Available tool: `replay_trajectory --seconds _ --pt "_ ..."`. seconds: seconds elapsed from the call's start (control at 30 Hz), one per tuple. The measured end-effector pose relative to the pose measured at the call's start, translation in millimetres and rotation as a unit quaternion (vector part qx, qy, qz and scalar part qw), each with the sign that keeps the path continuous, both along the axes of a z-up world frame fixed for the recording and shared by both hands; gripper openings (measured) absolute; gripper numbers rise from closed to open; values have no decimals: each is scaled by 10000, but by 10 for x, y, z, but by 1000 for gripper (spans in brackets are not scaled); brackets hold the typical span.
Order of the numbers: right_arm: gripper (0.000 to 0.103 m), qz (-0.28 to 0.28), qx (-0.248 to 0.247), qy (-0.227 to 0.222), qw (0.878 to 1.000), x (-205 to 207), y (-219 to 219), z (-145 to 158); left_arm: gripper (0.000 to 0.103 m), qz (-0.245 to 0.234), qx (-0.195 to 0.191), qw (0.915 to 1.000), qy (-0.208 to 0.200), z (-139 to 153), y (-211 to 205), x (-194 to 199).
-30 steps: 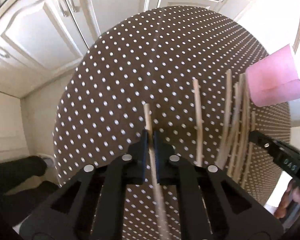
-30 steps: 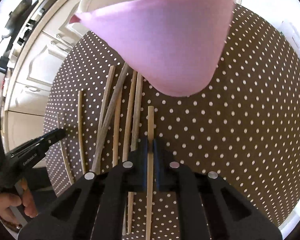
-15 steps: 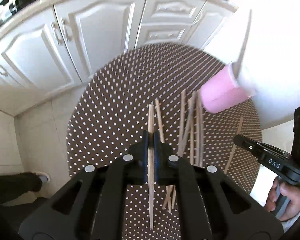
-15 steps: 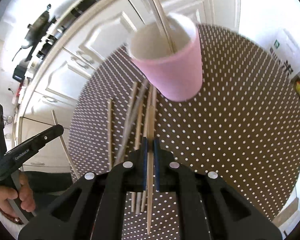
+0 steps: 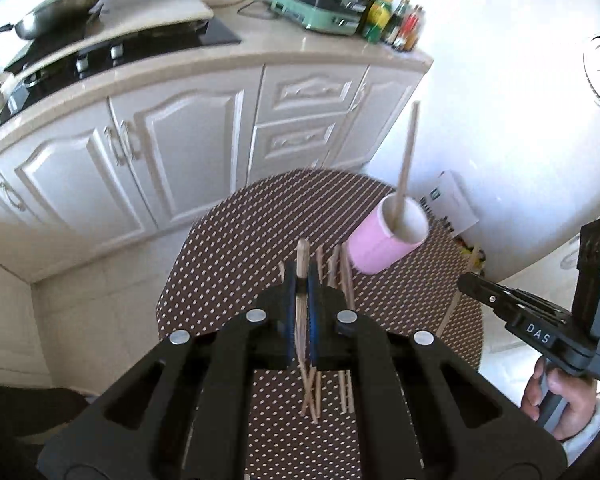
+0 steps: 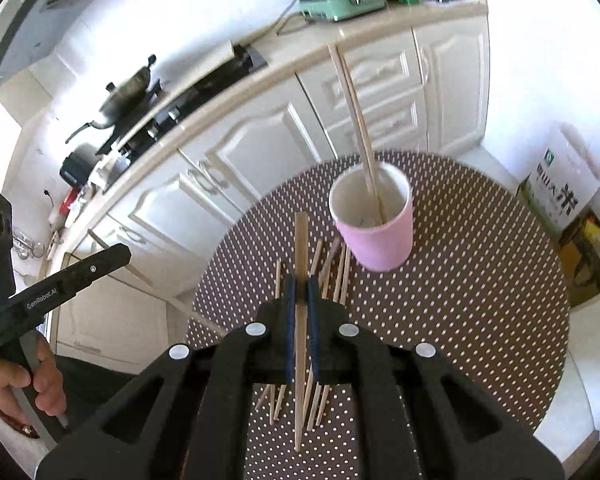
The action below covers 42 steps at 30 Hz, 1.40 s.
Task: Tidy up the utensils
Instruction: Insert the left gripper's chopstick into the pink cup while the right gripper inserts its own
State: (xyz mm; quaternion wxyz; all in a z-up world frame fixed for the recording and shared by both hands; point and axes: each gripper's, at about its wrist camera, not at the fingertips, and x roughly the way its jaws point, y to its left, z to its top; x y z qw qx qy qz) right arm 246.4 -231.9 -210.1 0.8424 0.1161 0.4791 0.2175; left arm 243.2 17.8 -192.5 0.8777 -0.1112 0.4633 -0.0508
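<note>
A pink cup [image 5: 384, 240] [image 6: 374, 224] stands on the round brown dotted table [image 5: 236, 256] [image 6: 480, 272] with chopsticks standing in it [image 6: 358, 120]. Several wooden chopsticks [image 6: 332, 268] [image 5: 340, 272] lie on the table in front of the cup. My left gripper [image 5: 300, 280] is shut on one chopstick [image 5: 301, 256], held high above the table. My right gripper [image 6: 300, 284] is shut on another chopstick [image 6: 300, 240], also raised above the table. Each gripper shows in the other's view: the right one at the right edge [image 5: 468, 280], the left one at the left edge [image 6: 120, 254].
White kitchen cabinets [image 5: 180, 152] run behind the table, with a hob, a wok [image 5: 60, 4], a green appliance [image 5: 320, 0] and bottles on the counter. A bag and a box [image 6: 564, 196] stand on the floor right of the table.
Both grippers have lifted well up from the table, each carrying its chopstick. The table and cup now look smaller and further below.
</note>
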Motion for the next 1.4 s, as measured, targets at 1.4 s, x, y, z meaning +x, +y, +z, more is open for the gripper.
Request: replay_trajectory --seconds 1.4 --pt "5 -826 13 -2173 9726 990 -539 446 5 -56 -141 9971 -742 417 -996 996"
